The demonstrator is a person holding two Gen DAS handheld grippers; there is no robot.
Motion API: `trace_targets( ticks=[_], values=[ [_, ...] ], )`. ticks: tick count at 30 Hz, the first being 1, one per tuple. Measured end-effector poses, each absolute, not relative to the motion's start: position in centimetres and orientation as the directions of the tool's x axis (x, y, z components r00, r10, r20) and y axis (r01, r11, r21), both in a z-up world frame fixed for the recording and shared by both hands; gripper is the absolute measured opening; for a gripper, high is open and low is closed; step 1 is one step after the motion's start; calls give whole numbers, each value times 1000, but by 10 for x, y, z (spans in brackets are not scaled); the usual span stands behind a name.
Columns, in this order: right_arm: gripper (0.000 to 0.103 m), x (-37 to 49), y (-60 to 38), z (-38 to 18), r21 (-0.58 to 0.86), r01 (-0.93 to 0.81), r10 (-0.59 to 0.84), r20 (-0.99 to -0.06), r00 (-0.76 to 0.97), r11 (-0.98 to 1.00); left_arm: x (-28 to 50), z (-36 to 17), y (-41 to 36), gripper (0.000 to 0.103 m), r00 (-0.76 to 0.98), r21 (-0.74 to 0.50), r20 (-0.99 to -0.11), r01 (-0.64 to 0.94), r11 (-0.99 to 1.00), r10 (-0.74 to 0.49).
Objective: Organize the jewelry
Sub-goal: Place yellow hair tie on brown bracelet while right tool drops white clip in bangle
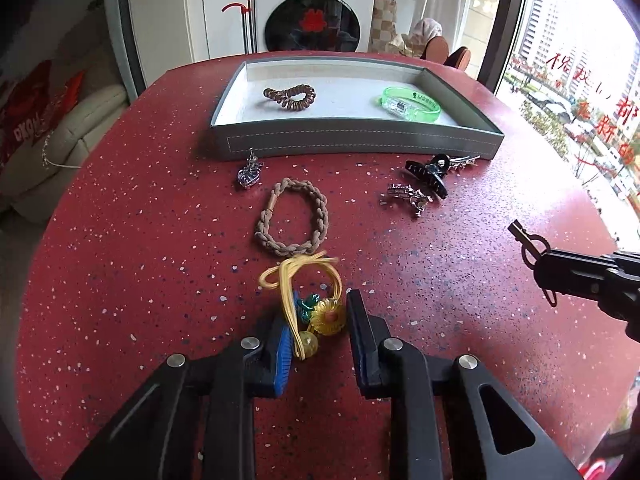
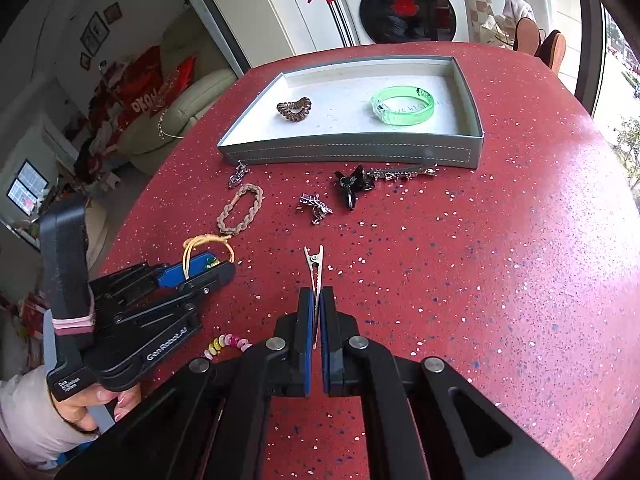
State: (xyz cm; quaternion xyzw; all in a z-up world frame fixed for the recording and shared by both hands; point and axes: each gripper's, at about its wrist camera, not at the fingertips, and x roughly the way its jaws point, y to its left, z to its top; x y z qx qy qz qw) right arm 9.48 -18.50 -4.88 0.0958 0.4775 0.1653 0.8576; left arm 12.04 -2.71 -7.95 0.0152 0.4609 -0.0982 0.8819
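Left wrist view: we see our left gripper (image 1: pixel 318 334) low over the red speckled table (image 1: pixel 120 260), its jaws part open around the yellow hair tie (image 1: pixel 298 280) with the sunflower charm (image 1: pixel 329 316).
Left claw state: the cord loops over the blue pad of one finger (image 1: pixel 282 354) and touches it; the other finger stands clear of the charm, so we judge the tie straddled, not yet pinched.
Right wrist view: our right gripper (image 2: pixel 317 300) is clamped tight on a silver alligator clip (image 2: pixel 314 264), whose toothed end sticks out beyond the fingertips, above the table.
Tray: the grey tray (image 1: pixel 352 140) sits at the far side of the table and already holds a brown coil hair tie (image 1: pixel 289 97) and a green bangle (image 1: pixel 410 103).
Waiting on the table: a braided beige band (image 1: pixel 292 216) just beyond the yellow tie, a small crystal charm (image 1: pixel 249 172) near the tray's front wall, a black claw clip (image 1: pixel 430 174) and a silver clip (image 1: pixel 408 196) to its side.
Step in hand: we judge it as picking up the yellow tie while the clip is held ready for the tray.
Next move calls for: closing on the cord itself, not the round charm, which could slip; then lifting clear of the braided band and carrying over the tray's front wall.
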Motion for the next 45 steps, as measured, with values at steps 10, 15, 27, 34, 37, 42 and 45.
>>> trace_targets(
  ticks=[10,15,27,34,37,42,45],
  values=[
    [4,103,-190,-36,326,-181,372,-770,519,928,116,-43,-11,43,594,-128,-772,204,971,-227],
    [4,121,-199,-23,309,-152,341,-767,544,939,127,-17,-13,43,607,-138,-750,246,959,-264],
    [4,217,-215,-13,313,-87,307,-773,555,946,216,3,-24,43,614,-88,-745,294,952,-259],
    [4,270,-232,-37,343,-18,300,-793,530,939,270,-16,-28,43,586,-75,-779,263,962,-221],
    [4,287,-236,-46,340,-7,294,-802,519,941,288,-27,-37,43,570,-63,-795,263,963,-208],
    [4,308,-232,-61,321,-8,282,-820,497,947,309,-42,-47,43,543,-33,-821,266,963,-178],
    [4,320,-232,-70,306,5,266,-834,483,952,313,-52,-47,43,522,-25,-837,258,966,-161]
  ],
)
